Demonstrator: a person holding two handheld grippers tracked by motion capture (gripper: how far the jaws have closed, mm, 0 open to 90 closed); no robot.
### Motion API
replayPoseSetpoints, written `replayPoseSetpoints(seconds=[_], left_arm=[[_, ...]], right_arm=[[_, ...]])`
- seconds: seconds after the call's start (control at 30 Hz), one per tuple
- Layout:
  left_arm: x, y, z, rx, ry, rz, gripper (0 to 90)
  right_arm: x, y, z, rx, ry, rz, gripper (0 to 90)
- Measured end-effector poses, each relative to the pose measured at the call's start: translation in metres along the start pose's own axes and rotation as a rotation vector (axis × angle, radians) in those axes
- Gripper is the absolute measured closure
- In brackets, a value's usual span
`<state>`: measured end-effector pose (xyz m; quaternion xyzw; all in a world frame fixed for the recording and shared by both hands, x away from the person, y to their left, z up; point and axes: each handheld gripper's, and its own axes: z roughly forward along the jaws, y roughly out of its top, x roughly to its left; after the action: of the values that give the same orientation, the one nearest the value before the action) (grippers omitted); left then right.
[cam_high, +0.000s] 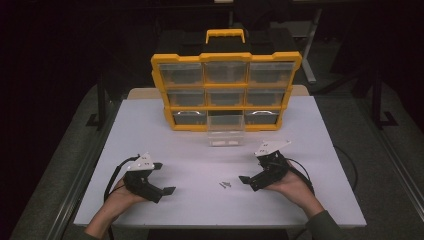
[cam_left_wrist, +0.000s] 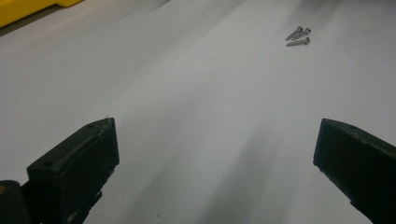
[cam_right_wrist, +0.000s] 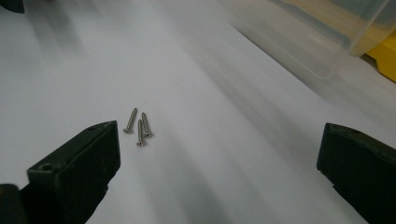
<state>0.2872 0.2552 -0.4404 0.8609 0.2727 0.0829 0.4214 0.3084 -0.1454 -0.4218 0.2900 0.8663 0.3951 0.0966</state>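
Three small metal screws (cam_high: 225, 184) lie close together on the white table (cam_high: 200, 210), a little toward 6 o'clock from its middle, between the two grippers. In the right gripper view the screws (cam_right_wrist: 138, 126) are just beyond the tip of the jaw at the left side of that picture. In the left gripper view they (cam_left_wrist: 299, 36) are far off, at about 1 o'clock.

From the screws toward 12 o'clock stands a clear plastic drawer (cam_high: 225, 130), pulled forward out of a yellow organizer (cam_high: 226, 91). The organizer has three rows of clear drawers and a yellow handle on top, and it stands at the far edge of the table. The table surface is plain and white. The room around it is dark, with grey floor at both sides of the table.

The left gripper (cam_high: 166, 178) is at 8 o'clock from the screws, held in the left hand (cam_high: 120, 194), and its jaws point toward the screws. The right gripper (cam_high: 244, 179) is at 3 o'clock from them, close by, resting in the right hand (cam_high: 292, 185), palm upward. Both grippers have their jaws wide apart with nothing between them.

The right gripper view shows the rounded corner of the drawer (cam_right_wrist: 313, 35) from near. The left gripper view shows a yellow corner of the organizer (cam_left_wrist: 28, 9) at 11 o'clock.
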Motion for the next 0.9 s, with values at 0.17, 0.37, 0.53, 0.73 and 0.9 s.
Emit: replayPoseSetpoints(seconds=[0.17, 0.37, 0.53, 0.73, 0.9], left_arm=[[0.000, 0.000, 0.000, -0.006, 0.006, -0.005, 0.0], [0.001, 0.000, -0.001, -0.003, 0.000, -0.005, 0.0], [0.002, 0.000, 0.000, -0.002, -0.007, -0.009, 0.0], [0.001, 0.000, 0.000, -0.011, -0.006, -0.013, 0.3], [0.001, 0.000, -0.001, -0.019, 0.000, -0.010, 0.2]], right_arm=[[0.001, 0.004, 0.006, 0.019, 0.007, -0.012, 0.0], [0.003, 0.010, 0.012, 0.037, 0.014, -0.021, 0.0], [0.004, 0.014, 0.016, 0.049, 0.016, -0.024, 0.0], [0.006, 0.019, 0.021, 0.060, 0.019, -0.028, 0.0], [0.006, 0.024, 0.025, 0.069, 0.024, -0.031, 0.0]])
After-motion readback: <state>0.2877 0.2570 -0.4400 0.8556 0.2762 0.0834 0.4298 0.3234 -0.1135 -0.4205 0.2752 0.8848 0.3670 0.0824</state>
